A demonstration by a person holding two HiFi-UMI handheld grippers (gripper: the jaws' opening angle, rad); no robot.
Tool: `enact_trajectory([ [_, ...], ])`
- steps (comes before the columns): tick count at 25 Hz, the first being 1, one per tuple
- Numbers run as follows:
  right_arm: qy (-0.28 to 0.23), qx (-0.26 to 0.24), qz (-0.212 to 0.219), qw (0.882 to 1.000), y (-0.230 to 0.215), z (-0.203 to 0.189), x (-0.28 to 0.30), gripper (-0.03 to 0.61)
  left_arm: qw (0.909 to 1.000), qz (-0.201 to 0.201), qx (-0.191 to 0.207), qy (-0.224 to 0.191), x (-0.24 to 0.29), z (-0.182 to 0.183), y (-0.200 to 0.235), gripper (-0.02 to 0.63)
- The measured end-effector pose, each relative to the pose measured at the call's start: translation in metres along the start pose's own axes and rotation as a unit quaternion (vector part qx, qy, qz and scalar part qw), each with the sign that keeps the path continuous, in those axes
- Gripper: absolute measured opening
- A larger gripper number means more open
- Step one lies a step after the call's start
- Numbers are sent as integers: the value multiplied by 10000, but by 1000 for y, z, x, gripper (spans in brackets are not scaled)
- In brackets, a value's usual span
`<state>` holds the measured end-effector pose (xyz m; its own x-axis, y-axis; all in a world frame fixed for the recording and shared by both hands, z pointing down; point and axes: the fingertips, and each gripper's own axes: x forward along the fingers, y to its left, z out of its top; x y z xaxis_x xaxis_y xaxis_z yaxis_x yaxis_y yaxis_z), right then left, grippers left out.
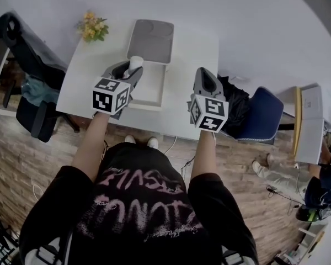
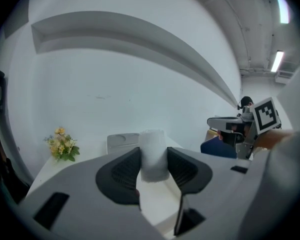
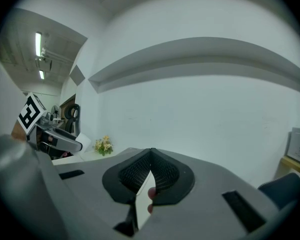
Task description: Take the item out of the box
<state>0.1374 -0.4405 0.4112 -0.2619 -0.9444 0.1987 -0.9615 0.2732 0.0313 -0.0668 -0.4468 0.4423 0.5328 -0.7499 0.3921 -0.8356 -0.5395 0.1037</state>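
Observation:
A white box (image 1: pixel 153 99) lies on the white table (image 1: pixel 88 76) with its grey lid (image 1: pixel 151 40) flipped open at the back. My left gripper (image 1: pixel 131 72) is raised above the box and shut on a white paper roll (image 2: pixel 153 154), which stands upright between the two dark pads. The roll's top (image 1: pixel 135 61) also shows in the head view. My right gripper (image 1: pixel 206 81) hovers over the table's right part, beside the box. Its jaws meet at the tips with nothing between them (image 3: pixel 150 153). From the left gripper view, the right gripper (image 2: pixel 240 126) appears off to the right.
A small pot of yellow flowers (image 1: pixel 92 27) stands at the table's far left corner. A black chair (image 1: pixel 25 54) is left of the table. A black bag (image 1: pixel 234 101) and a blue chair (image 1: pixel 263 115) are to its right. Another person (image 1: pixel 314 189) sits at the far right.

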Motion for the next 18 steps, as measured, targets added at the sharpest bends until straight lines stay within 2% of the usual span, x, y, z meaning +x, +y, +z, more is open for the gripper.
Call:
enact_trajectory([
  [9, -204, -20, 71, 9998, -2, 11, -4, 11, 9977, 227, 276, -583, -17, 36, -2, 172],
  [18, -356, -5, 139, 9993, -8, 18, -2, 11, 9933, 541, 403, -934, -27, 53, 2, 172],
])
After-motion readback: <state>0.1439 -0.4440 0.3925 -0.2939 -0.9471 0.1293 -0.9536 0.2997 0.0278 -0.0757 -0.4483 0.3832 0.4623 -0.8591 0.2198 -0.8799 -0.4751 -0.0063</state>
